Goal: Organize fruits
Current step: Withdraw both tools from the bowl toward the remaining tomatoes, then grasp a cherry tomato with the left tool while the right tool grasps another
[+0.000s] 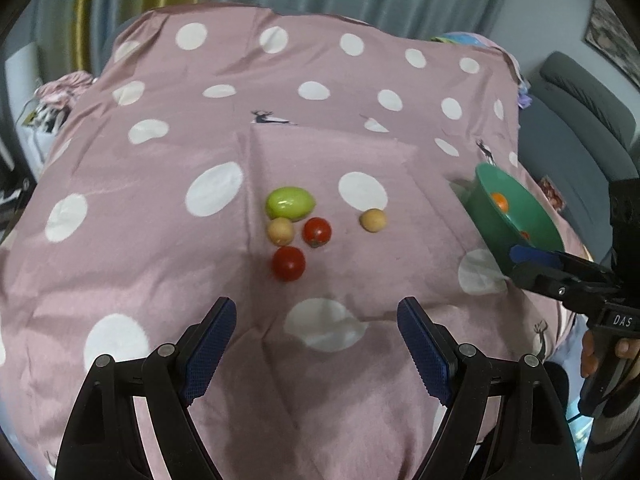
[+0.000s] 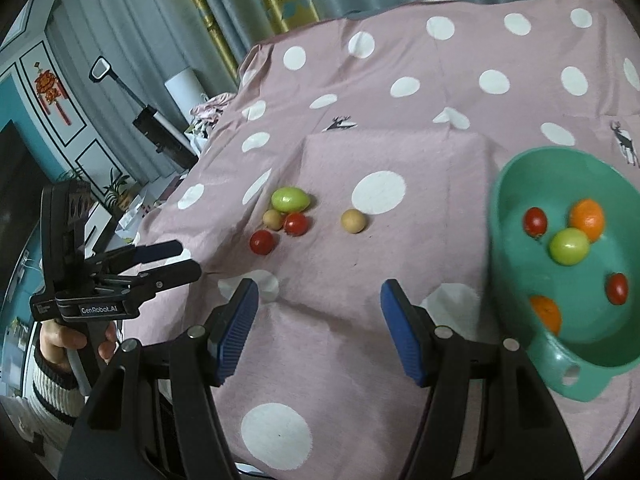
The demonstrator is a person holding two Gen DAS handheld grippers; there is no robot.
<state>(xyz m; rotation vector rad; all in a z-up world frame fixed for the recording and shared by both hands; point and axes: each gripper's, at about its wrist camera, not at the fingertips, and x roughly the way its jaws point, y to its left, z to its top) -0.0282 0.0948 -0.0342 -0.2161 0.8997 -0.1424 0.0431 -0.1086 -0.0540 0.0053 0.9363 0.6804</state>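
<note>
Right claw (image 2: pixel 319 322) hangs at the bottom centre of the frame, blue pads wide apart with nothing between them, over the pink polka-dot cloth (image 2: pixel 400 128) covering the surface. Mid-frame, a green fruit (image 2: pixel 290 199) sits clustered with a tan ball (image 2: pixel 273 220) and two red tomatoes (image 2: pixel 296 224) (image 2: pixel 262 242); a second tan ball (image 2: pixel 353 221) lies alone, a little to the right. At right, the green bowl (image 2: pixel 516 280) holds two tomatoes, two oranges and a green fruit. Far left, the left claw (image 2: pixel 188 259) is seen side-on, its jaws parted.
</note>
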